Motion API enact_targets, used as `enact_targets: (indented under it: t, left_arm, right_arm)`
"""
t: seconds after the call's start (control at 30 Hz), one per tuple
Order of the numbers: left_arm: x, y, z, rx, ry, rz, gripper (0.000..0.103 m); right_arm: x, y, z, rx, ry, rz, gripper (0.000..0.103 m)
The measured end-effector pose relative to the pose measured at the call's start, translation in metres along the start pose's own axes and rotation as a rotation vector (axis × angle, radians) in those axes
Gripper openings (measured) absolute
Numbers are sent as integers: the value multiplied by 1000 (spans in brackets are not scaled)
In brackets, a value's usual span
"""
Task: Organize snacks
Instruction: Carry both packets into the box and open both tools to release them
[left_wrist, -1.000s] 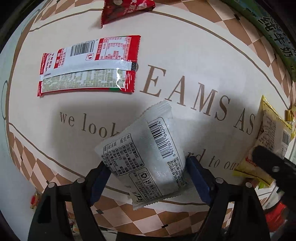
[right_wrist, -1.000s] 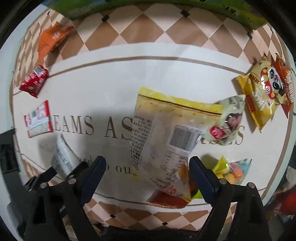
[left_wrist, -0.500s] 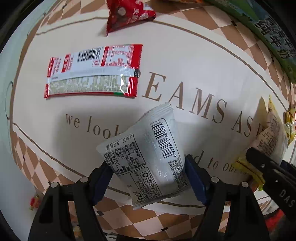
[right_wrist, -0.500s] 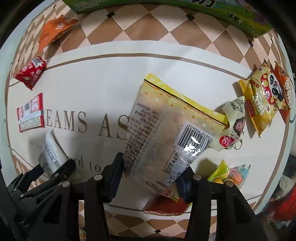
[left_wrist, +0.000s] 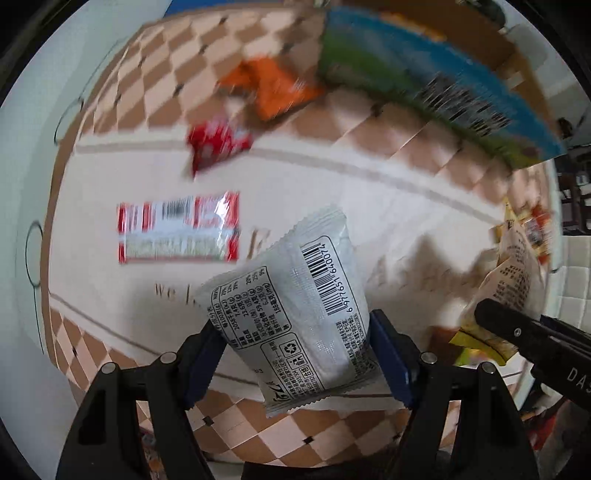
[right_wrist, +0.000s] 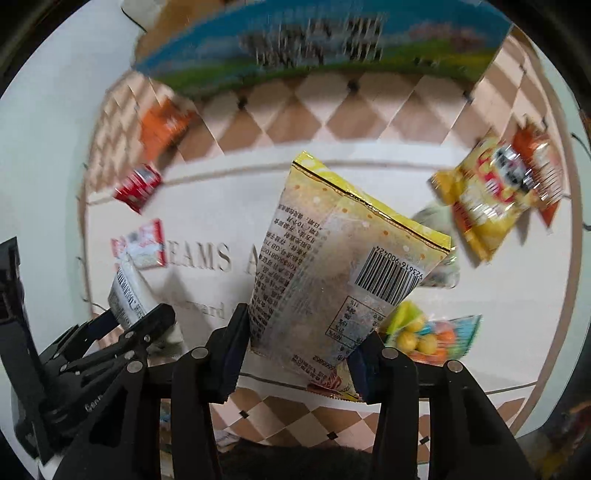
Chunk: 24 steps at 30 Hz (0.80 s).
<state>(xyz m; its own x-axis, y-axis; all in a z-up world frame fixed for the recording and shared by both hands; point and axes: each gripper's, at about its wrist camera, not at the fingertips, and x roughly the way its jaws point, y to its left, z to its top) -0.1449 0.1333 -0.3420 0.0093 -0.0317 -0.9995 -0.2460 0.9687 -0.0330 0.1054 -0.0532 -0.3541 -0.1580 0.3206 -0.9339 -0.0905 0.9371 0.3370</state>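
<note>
My left gripper is shut on a white snack packet with a barcode and holds it above the table. It also shows in the right wrist view at the left. My right gripper is shut on a yellow snack bag with a barcode and holds it lifted. That bag shows at the right edge of the left wrist view. A blue and green box stands at the back of the table and also shows in the left wrist view.
On the checked tablecloth lie a flat red and white packet, a small red packet and an orange packet. In the right wrist view, a yellow panda bag, an orange-red packet and a candy bag lie at the right.
Both grippers have risen and tilted toward the box at the back, each with its packet. The right gripper closed on the yellow bag during the last second.
</note>
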Motion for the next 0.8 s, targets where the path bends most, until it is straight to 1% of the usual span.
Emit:
enact_targets:
  t: [0.1,0.23,0.27,0.3,0.4,0.43,0.5,0.6,0.63,0.67,0.73,0.8]
  left_arm:
    - [-30,-18,20,34,-49,-41,74]
    - [-65,-50,60,95,-108,-86,75]
    - [-75,-60,74,114,-121,-95,75]
    - [-80,-66,88,125,-132,-97,75]
    - [-97,-90,133,170,-164,-95,75]
    - [-99,-96,153,180,-175,-82,75]
    - [-99,-105,187,198,-187,-58,75]
    - [-92,-111,240,200,-177,-20,75]
    - [-88,-112,251,200,-172,-6,75]
    - [-81,-113,269,199,-162,8,75]
    - [-65,-114,296,199,-132,32,75]
    - [-51,-115,316,196,-97,36,75]
  right_arm:
    - [-46,-16,12,0,-47,40,51]
    - [-105,-32,41,6,-119,90,51]
    - [-109,-28,47,13,-136,101,51]
    - [-121,-31,55,13,-153,110,51]
    - [-153,-34,91,15,-214,110,51]
    - [-161,-36,104,14,-231,104,51]
    - [-171,-38,135,22,-266,85,51]
    - [-166,-34,180,32,-287,57,51]
    - [-164,-35,197,33,-286,52,51]
    - [-161,-38,215,37,-281,44,51]
    - [-154,-45,243,49,-269,27,51]
    - [-143,-51,268,58,-252,7,51]
